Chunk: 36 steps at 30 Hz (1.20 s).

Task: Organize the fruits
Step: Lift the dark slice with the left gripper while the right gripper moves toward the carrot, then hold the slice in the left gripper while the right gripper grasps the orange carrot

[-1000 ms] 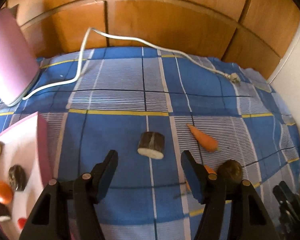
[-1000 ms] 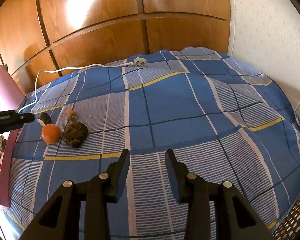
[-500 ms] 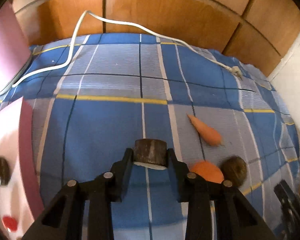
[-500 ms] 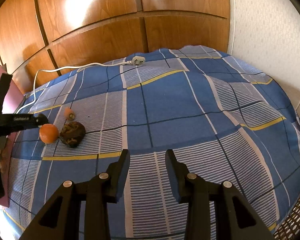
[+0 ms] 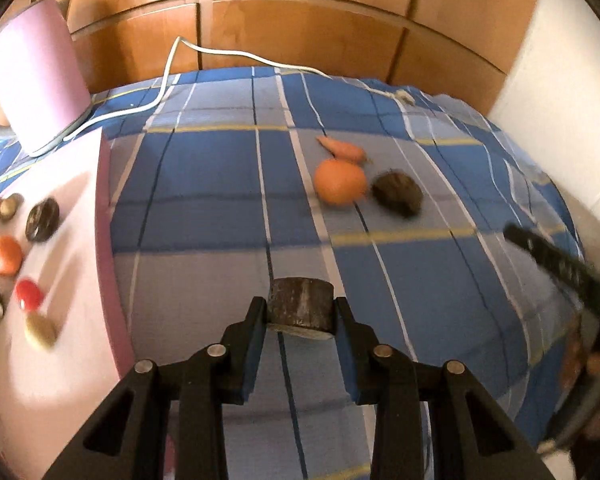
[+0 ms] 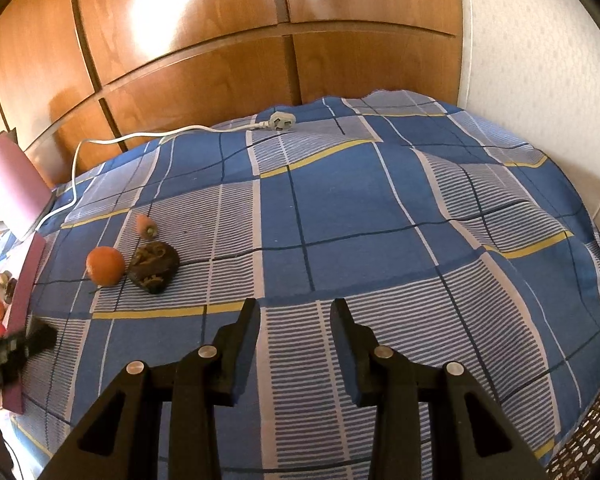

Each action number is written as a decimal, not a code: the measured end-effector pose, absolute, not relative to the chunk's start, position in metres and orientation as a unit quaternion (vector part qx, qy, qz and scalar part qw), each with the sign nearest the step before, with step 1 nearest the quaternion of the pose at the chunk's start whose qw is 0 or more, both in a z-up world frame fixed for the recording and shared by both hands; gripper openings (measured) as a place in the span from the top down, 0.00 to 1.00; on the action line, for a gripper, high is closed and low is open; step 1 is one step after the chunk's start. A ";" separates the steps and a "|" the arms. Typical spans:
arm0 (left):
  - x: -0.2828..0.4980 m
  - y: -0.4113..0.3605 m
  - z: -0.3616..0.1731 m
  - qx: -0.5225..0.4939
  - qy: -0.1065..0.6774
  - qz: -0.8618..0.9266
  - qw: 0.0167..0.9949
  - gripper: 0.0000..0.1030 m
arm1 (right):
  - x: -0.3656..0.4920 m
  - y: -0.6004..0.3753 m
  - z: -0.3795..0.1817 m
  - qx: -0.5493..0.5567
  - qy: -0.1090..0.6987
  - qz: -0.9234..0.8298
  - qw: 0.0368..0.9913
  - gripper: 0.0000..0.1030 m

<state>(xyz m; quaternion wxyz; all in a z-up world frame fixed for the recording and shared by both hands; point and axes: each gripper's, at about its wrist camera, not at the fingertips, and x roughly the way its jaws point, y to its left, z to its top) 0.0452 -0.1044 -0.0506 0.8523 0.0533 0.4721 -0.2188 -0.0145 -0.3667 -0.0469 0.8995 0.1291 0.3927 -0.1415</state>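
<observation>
Hidden or unclear: the pink tray is cut off at the left edge of the left wrist view, and the small pieces lying on it are blurred. In the right wrist view only a thin strip of the tray shows. The dark lump beside the orange is too blurred to name.
Writing: none can be read; faint marks on the right gripper's side, seen from the left wrist view, are smeared.
Held piece: a dark brown cut cylinder with a pale cut face underneath. Its flat ends face up and down, so its short axis stands roughly upright, and its wide side lies across the view.
Left gripper: its jaws have just closed and now clamp the cylinder from both sides, above the blue checked cloth, just right of the tray.
Right gripper: jaws narrowly apart, nothing between them, above the cloth.
Loose fruit: the orange, dark lump and carrot lie close together; the carrot's tip points away to the upper left.
Background: white cable, pink lamp.
</observation>
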 end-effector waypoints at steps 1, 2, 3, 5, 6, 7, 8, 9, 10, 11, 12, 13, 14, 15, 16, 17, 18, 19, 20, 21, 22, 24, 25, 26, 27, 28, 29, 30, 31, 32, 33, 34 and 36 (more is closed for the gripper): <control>0.040 -0.105 -0.053 0.057 0.470 -0.220 0.853 0.67 | -0.015 -0.365 -0.046 0.128 0.393 -0.139 0.900 0.64; 0.036 -0.106 -0.056 0.064 0.470 -0.222 0.852 0.67 | -0.015 -0.364 -0.045 0.127 0.393 -0.136 0.901 0.64; 0.032 -0.107 -0.059 0.068 0.470 -0.223 0.852 0.67 | -0.015 -0.362 -0.044 0.127 0.393 -0.134 0.901 0.64; 0.029 -0.107 -0.059 0.068 0.459 -0.222 0.858 0.67 | -0.014 -0.359 -0.043 0.127 0.395 -0.126 0.901 0.64; 0.029 -0.106 -0.060 0.063 0.461 -0.223 0.857 0.67 | -0.014 -0.357 -0.042 0.127 0.396 -0.120 0.901 0.64; 0.030 -0.104 -0.061 0.056 0.461 -0.223 0.857 0.67 | -0.013 -0.355 -0.041 0.125 0.398 -0.113 0.902 0.64; 0.032 -0.102 -0.062 0.048 0.463 -0.225 0.856 0.67 | -0.012 -0.352 -0.040 0.122 0.399 -0.106 0.902 0.64; 0.032 -0.100 -0.062 0.043 0.463 -0.226 0.856 0.67 | -0.011 -0.350 -0.038 0.118 0.400 -0.099 0.904 0.64; 0.033 -0.100 -0.062 0.042 0.462 -0.227 0.856 0.67 | -0.009 -0.347 -0.036 0.117 0.402 -0.088 0.904 0.64; 0.032 -0.100 -0.062 0.043 0.461 -0.227 0.857 0.67 | -0.008 -0.346 -0.035 0.119 0.403 -0.078 0.904 0.64; 0.031 -0.100 -0.063 0.045 0.459 -0.228 0.858 0.67 | -0.006 -0.344 -0.034 0.122 0.407 -0.065 0.903 0.64; 0.031 -0.100 -0.064 0.046 0.456 -0.228 0.859 0.67 | -0.003 -0.342 -0.033 0.122 0.409 -0.057 0.902 0.64; 0.030 -0.100 -0.064 0.048 0.453 -0.229 0.860 0.68 | 0.000 -0.341 -0.032 0.123 0.412 -0.050 0.901 0.64; 0.029 -0.100 -0.065 0.048 0.452 -0.229 0.861 0.68 | 0.003 -0.340 -0.031 0.126 0.416 -0.040 0.899 0.64; 0.029 -0.099 -0.065 0.047 0.451 -0.229 0.861 0.68 | 0.008 -0.339 -0.030 0.132 0.421 -0.027 0.897 0.64; 0.029 -0.099 -0.065 0.045 0.451 -0.230 0.861 0.68 | 0.013 -0.337 -0.029 0.135 0.424 -0.017 0.895 0.64; 0.029 -0.098 -0.066 0.043 0.450 -0.231 0.862 0.68 | 0.018 -0.335 -0.027 0.133 0.426 -0.009 0.895 0.64; 0.029 -0.097 -0.066 0.042 0.449 -0.232 0.862 0.68 | 0.024 -0.332 -0.025 0.129 0.427 -0.001 0.895 0.64; 0.029 -0.097 -0.066 0.041 0.448 -0.233 0.862 0.68 | 0.031 -0.330 -0.022 0.127 0.428 0.007 0.895 0.64; 0.028 -0.097 -0.066 0.042 0.446 -0.233 0.863 0.68 | 0.038 -0.327 -0.020 0.126 0.429 0.016 0.894 0.64; 0.028 -0.097 -0.066 0.044 0.445 -0.233 0.864 0.68 | 0.043 -0.325 -0.019 0.123 0.430 0.022 0.894 0.64; 0.026 -0.097 -0.066 0.048 0.441 -0.233 0.865 0.68 | 0.056 -0.320 -0.016 0.113 0.433 0.032 0.894 0.64; 0.026 -0.097 -0.066 0.049 0.440 -0.234 0.866 0.68 | 0.064 -0.316 -0.016 0.107 0.436 0.037 0.893 0.65; 0.025 -0.097 -0.066 0.051 0.438 -0.234 0.866 0.68 | 0.072 -0.313 -0.015 0.102 0.440 0.042 0.891 0.64; 0.025 -0.097 -0.066 0.052 0.437 -0.234 0.867 0.68 | 0.077 -0.310 -0.015 0.097 0.442 0.046 0.890 0.65; 0.024 -0.097 -0.066 0.052 0.436 -0.234 0.867 0.68 | 0.084 -0.306 -0.014 0.090 0.445 0.051 0.889 0.65; 0.024 -0.097 -0.066 0.054 0.435 -0.233 0.868 0.68 | 0.090 -0.303 -0.014 0.083 0.448 0.055 0.889 0.65; 0.024 -0.097 -0.066 0.054 0.434 -0.234 0.868 0.68 | 0.096 -0.300 -0.014 0.074 0.450 0.058 0.888 0.65; 0.023 -0.097 -0.066 0.055 0.433 -0.234 0.869 0.68 | 0.103 -0.296 -0.015 0.066 0.453 0.063 0.887 0.65; 0.023 -0.097 -0.066 0.056 0.432 -0.234 0.869 0.68 | 0.109 -0.293 -0.015 0.059 0.456 0.068 0.885 0.65; 0.023 -0.097 -0.066 0.056 0.432 -0.234 0.869 0.68 | 0.117 -0.287 -0.017 0.047 0.461 0.070 0.883 0.65; 0.023 -0.097 -0.066 0.056 0.432 -0.235 0.869 0.68 | 0.123 -0.284 -0.019 0.038 0.465 0.071 0.882 0.65; 0.023 -0.096 -0.066 0.056 0.431 -0.235 0.869 0.68 | 0.136 -0.277 -0.023 0.017 0.474 0.076 0.877 0.65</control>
